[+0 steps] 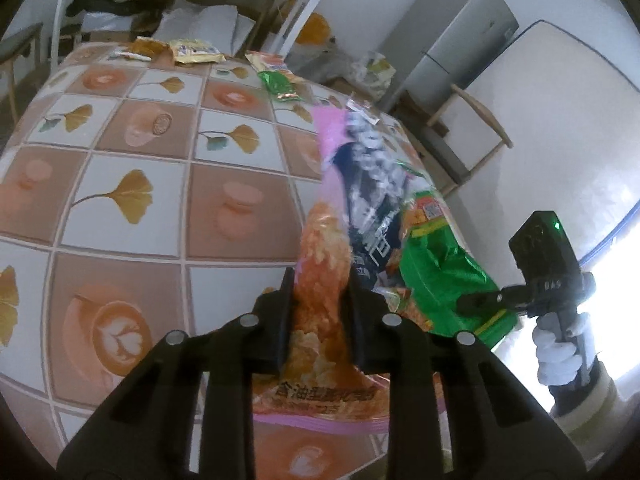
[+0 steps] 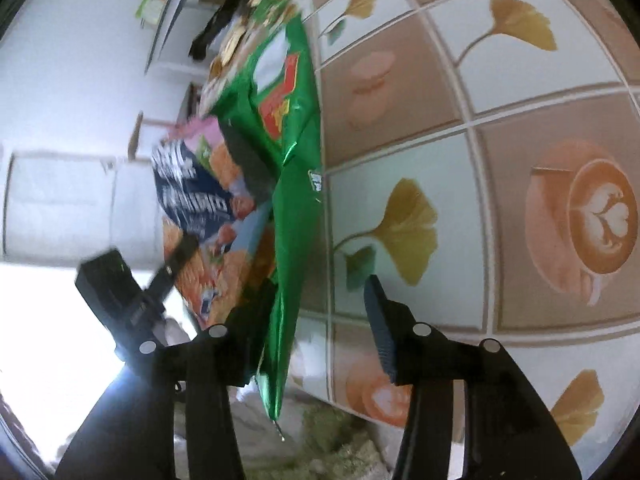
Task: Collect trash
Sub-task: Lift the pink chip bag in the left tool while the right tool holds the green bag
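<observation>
Orange-and-pink snack bag (image 1: 320,280) was clamped between the pads of the left tool (image 1: 320,296), raised above the tabletop (image 1: 132,152). A green bag (image 2: 288,184) hung against one pad of the right tool (image 2: 320,312), whose jaws stood apart. More wrappers (image 1: 192,51) lay near the far tabletop edge. Beyond that edge stood a grey cabinet (image 1: 452,36) and a wooden chair (image 1: 472,120); the near tabletop was bare.

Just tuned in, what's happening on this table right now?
The left gripper is clamped on a pink-and-orange snack bag, holding a bundle of wrappers. The right gripper stands open, the green wrapper hanging beside one finger, not pinched. More wrappers lie at the far edge of the patterned tablecloth.
</observation>
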The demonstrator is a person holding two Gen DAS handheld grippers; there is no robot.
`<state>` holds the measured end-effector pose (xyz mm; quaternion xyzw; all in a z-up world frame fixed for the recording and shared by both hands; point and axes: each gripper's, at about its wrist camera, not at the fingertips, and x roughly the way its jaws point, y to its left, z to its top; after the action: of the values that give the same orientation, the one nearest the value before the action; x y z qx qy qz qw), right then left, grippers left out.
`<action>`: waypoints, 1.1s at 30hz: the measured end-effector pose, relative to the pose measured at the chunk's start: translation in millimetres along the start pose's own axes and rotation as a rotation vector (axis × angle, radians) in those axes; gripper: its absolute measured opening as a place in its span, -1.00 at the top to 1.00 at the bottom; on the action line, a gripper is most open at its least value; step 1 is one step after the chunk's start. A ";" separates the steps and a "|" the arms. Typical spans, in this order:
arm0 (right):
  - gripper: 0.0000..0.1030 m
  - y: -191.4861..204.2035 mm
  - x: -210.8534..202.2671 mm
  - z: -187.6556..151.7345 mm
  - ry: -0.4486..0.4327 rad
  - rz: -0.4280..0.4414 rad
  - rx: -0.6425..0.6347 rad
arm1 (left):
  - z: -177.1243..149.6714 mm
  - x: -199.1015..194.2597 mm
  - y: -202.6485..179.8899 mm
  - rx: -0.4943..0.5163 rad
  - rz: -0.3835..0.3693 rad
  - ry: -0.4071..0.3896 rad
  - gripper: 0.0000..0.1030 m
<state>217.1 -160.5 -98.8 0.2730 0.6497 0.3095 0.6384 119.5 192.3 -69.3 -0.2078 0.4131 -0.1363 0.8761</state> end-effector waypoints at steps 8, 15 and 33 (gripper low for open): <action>-0.10 -6.1 2.9 6.9 -0.059 0.053 0.019 | 3.4 5.7 -1.6 0.010 0.012 0.011 0.59; -0.22 -8.9 -1.2 30.7 -0.072 0.078 0.004 | 2.4 4.5 -2.0 0.010 0.011 0.010 0.59; 0.77 37.9 21.4 14.9 -0.099 -0.192 -0.196 | 8.2 -12.3 -22.3 0.068 0.075 -0.053 0.63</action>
<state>229.6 -118.6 -84.3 0.1611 0.6072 0.2951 0.7199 116.8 179.9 -45.7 -0.1657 0.3925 -0.1118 0.8978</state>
